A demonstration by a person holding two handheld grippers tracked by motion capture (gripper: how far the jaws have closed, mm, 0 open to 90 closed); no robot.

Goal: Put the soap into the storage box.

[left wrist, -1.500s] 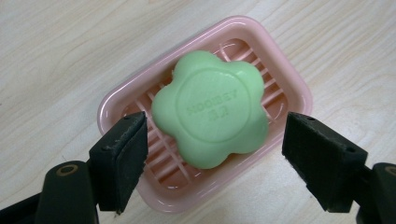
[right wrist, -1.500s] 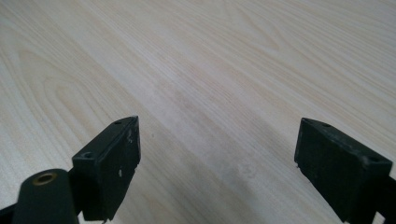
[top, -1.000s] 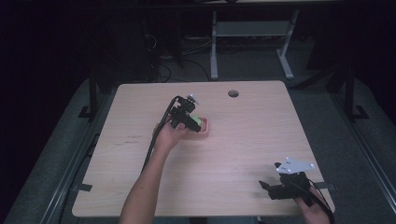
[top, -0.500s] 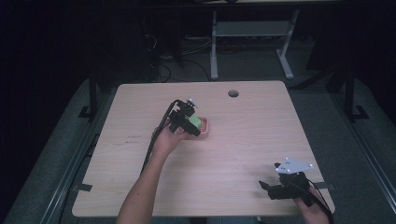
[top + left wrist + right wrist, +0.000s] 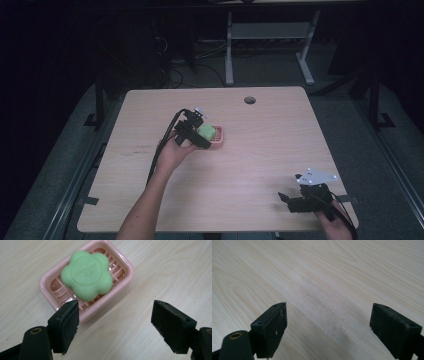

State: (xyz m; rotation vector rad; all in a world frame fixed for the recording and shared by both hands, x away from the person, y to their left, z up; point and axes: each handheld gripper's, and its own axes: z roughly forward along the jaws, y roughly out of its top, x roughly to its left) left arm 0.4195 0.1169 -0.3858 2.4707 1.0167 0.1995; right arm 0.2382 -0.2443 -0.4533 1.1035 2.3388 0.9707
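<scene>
dark room all around, with a light wood table [image 5: 260,150] sitting under the camera and a small round hole [image 5: 249,100] near its far edge. the pink soap dish [image 5: 53,282] is sitting around the middle of the surface, a bit toward the far and left sides, and a green flower-shaped soap [image 5: 86,275] is lying in it. the left gripper [image 5: 115,315] is hovering just beside the dish with its jaws spread wide and gripping nothing, one jaw sitting right at the dish's near rim. the right gripper [image 5: 305,197] is hanging out at the near right corner, well apart from the dish, jaws also gaping wide over bare wood with nothing between them.
</scene>
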